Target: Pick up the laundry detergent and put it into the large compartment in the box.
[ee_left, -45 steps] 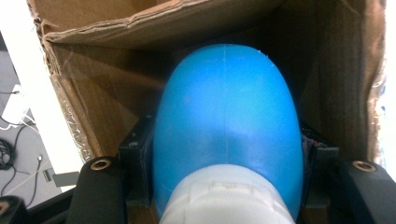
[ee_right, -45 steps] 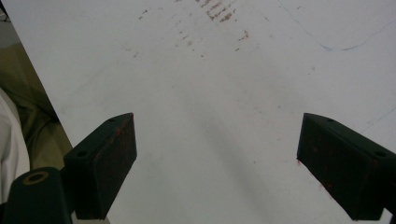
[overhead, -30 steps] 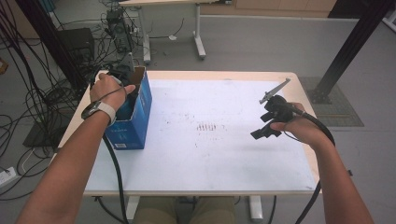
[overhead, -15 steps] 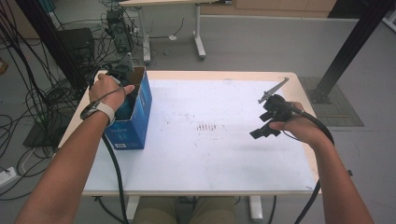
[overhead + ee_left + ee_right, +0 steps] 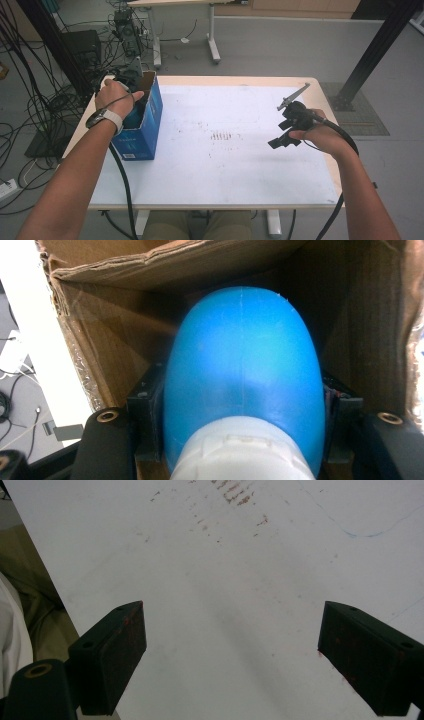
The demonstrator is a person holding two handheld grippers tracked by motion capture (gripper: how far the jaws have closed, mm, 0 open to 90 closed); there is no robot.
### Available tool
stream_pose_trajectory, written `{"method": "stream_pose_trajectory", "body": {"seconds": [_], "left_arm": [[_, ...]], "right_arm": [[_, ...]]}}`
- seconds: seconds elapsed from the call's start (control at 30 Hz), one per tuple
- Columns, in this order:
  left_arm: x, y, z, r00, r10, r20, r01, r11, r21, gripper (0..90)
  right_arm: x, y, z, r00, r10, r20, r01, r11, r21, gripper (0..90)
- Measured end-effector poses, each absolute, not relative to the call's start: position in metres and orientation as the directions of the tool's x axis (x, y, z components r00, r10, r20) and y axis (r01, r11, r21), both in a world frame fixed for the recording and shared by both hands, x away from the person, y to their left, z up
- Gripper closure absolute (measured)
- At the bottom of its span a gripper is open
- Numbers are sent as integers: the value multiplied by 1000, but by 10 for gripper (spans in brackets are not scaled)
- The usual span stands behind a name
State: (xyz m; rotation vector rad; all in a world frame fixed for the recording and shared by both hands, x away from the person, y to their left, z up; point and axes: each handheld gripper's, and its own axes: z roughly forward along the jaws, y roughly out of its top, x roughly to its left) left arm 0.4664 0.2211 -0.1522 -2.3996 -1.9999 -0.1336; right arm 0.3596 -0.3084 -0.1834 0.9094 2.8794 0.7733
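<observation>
I am holding my left tongs (image 5: 131,85) down inside the open top of a blue cardboard box (image 5: 142,131), which is standing on the left end of the counter (image 5: 240,165). In the left gripper view, the two black jaws are pressing in on either side of a blue rounded bottle (image 5: 243,365) with a white cap (image 5: 243,452) at the near end, so these tongs are clamped on it, closed as far as the bottle's width is letting them. The bottle is sitting within the box, with the brown cardboard walls (image 5: 105,335) rising around it on every side and a torn flap folding over behind it. My left hand (image 5: 114,96), with a watch at the wrist, is resting over the box's rim in the high view.

I am keeping my right tongs (image 5: 232,650) out over the right half of the counter, well apart from the box. Their jaws are standing wide apart with nothing between them but the bare white surface, which is carrying a patch of small reddish-brown marks (image 5: 223,136) near its middle and a thin blue line farther off. In the high view my right hand (image 5: 320,137) is gripping the handle, the grey plate is sticking up behind it, and the black cable is trailing back along my forearm.
</observation>
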Motion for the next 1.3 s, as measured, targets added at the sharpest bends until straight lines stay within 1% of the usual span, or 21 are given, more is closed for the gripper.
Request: {"method": "stream_pose_trajectory", "body": {"seconds": [1.3], "left_arm": [[465, 222, -152, 176, 981, 76, 983, -180, 41, 372]], "right_arm": [[356, -311, -181, -827, 551, 116, 535, 704, 467, 120]]}}
